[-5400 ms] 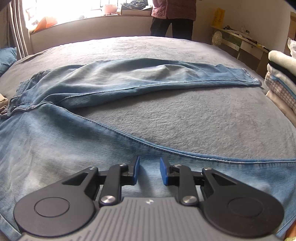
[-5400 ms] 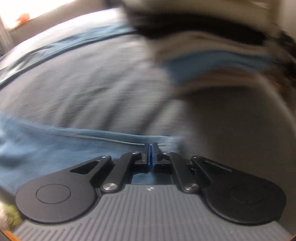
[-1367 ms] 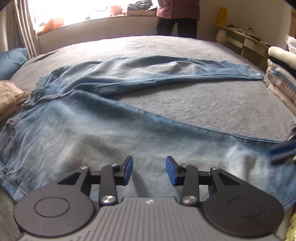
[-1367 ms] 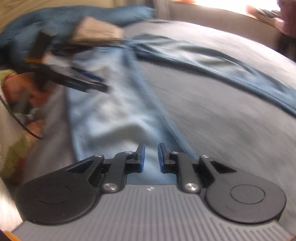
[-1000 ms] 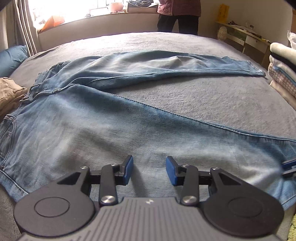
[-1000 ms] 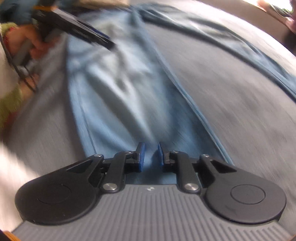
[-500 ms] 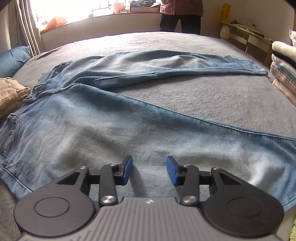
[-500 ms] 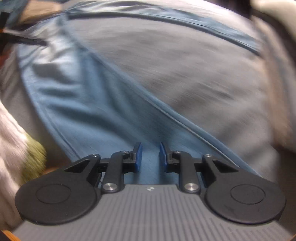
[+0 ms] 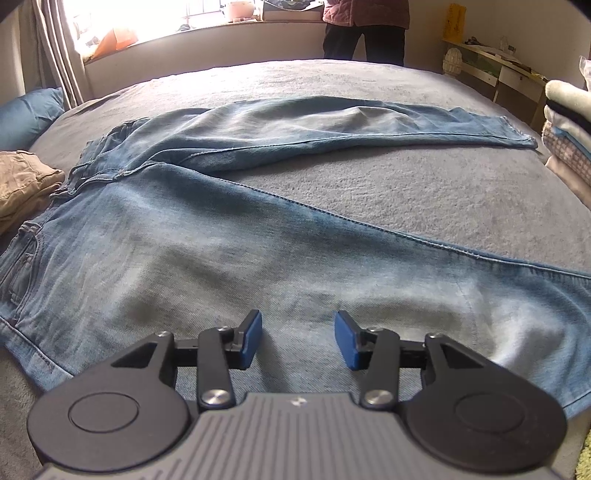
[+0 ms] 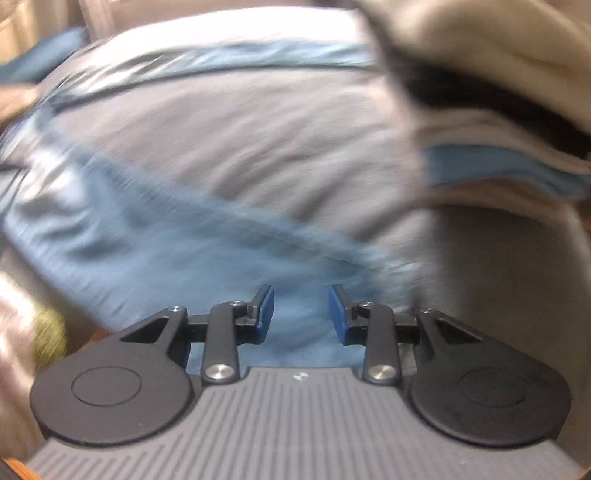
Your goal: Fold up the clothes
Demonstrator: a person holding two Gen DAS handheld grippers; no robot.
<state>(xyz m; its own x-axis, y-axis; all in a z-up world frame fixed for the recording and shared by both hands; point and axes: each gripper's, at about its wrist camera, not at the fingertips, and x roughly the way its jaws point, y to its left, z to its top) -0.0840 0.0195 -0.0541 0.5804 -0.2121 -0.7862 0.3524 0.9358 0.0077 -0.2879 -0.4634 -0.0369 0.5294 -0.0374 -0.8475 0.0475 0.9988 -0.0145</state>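
Observation:
A pair of light blue jeans (image 9: 229,251) lies spread flat on the grey bed (image 9: 424,192), waist at the left, one leg along the far side and one leg near me, both running to the right. My left gripper (image 9: 297,339) hovers over the thigh of the near leg, its jaws opening, nothing between the blue pads. In the blurred right wrist view the jeans (image 10: 192,251) show as a blue band. My right gripper (image 10: 301,314) is over the near leg's end, its jaws opening, with only cloth below them.
A stack of folded clothes (image 9: 569,129) stands at the bed's right edge, looming large in the right wrist view (image 10: 498,110). A folded tan garment (image 9: 26,184) and a blue pillow (image 9: 26,114) lie at the left. A person (image 9: 365,33) stands by the window sill.
My right gripper has swung fast along the near leg from the waist side toward the hem and the stack, its jaws widening. The left gripper has stayed put, opening slightly.

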